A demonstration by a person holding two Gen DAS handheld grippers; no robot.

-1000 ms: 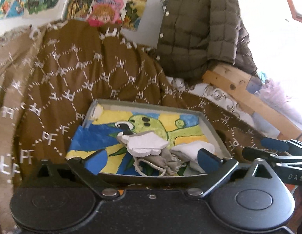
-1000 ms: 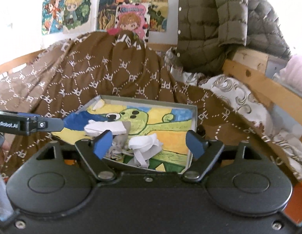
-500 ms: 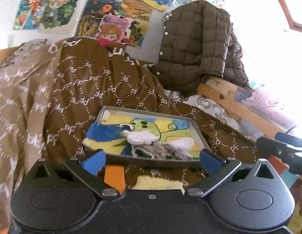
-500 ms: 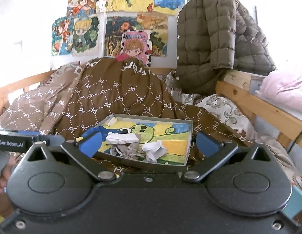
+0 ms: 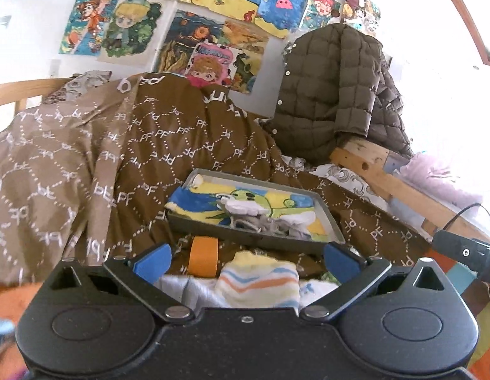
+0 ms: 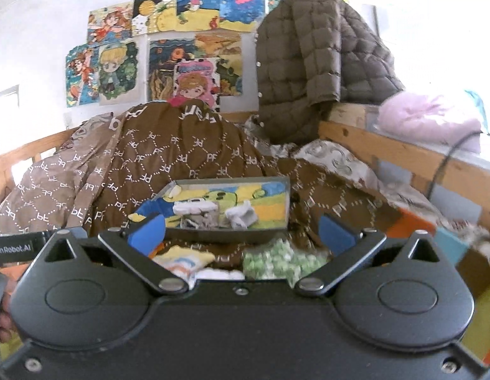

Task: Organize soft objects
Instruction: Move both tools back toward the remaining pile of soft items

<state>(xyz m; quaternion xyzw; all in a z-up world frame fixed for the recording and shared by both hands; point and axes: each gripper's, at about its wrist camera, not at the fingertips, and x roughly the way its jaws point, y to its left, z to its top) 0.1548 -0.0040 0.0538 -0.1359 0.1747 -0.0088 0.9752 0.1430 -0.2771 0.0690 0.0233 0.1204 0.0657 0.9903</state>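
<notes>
Left wrist view: left gripper (image 5: 246, 258) spread wide, empty, above striped sock (image 5: 259, 281). Grey tray (image 5: 254, 237), long axis left-right, holds white and grey socks (image 5: 267, 218), sits on brown quilt (image 5: 118, 158).

Right wrist view: right gripper (image 6: 241, 231) wide, empty; green-white sock (image 6: 276, 261) below. Drawings (image 6: 194, 31) on wall, quilted jacket (image 6: 311, 60).

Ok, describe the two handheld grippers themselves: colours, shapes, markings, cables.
Both grippers share one build: a wide matte black body with two round raised discs, black linkage arms on silver pivot pins, and blue fingertip pads. The left gripper and right gripper match. The left one's side carries white "GenRobot.AI" lettering. No cable on either shows clearly.
</notes>
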